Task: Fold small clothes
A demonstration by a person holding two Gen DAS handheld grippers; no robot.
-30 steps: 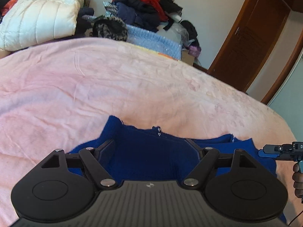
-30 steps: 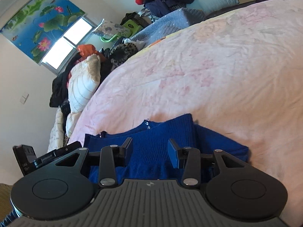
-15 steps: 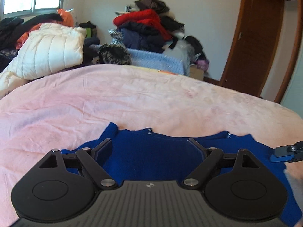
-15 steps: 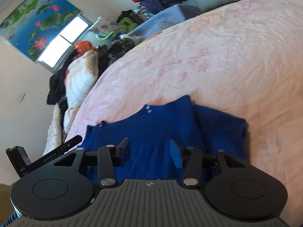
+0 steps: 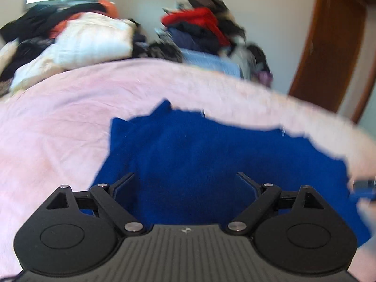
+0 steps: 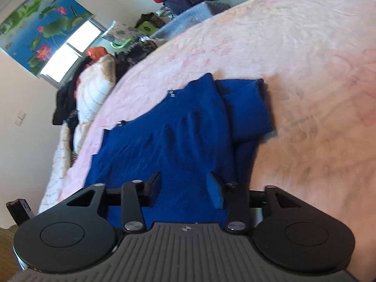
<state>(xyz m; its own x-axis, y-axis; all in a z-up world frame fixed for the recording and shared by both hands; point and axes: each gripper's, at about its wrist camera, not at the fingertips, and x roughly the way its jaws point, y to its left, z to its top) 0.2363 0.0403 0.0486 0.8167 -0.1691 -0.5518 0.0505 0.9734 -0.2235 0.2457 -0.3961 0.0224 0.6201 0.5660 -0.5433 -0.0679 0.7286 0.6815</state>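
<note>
A blue sweater [image 6: 178,136] lies folded on the pink bed [image 6: 293,47]. My left gripper [image 5: 185,183] and right gripper [image 6: 184,183] hover above it, jaws opening, gripping nothing.

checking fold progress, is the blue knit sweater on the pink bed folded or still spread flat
Partly folded: the blue knit sweater has one sleeve doubled over at its right side, while its body lies spread on the pink bedspread.

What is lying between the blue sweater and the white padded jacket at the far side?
Only bare pink bedspread separates blue sweater and white padded jacket, seen in the left wrist view.
</note>
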